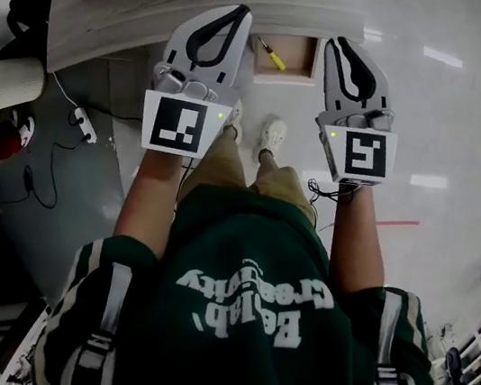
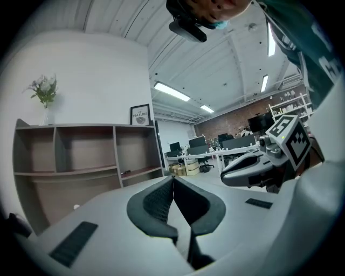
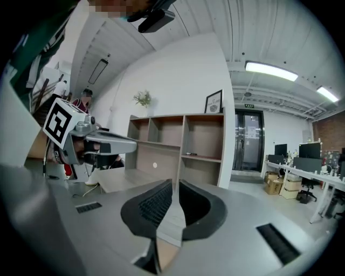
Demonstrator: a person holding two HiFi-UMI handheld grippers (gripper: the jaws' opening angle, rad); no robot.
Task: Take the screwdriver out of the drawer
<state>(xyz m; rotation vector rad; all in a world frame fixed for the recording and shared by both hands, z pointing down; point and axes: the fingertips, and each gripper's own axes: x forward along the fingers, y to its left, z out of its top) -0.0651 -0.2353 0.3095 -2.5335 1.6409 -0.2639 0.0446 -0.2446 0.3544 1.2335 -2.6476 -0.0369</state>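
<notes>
Just beyond and between the tips of the left gripper (image 1: 241, 15) and right gripper (image 1: 336, 46), whose ribbed dark jaws meet on nothing, a shallow wooden drawer (image 1: 282, 79) holds the slim yellow-handled screwdriver (image 1: 273, 54).

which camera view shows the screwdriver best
The head view: the yellow-handled screwdriver lies in plain sight in the open drawer. The left gripper view and right gripper view show none of it, only shelves.
</notes>
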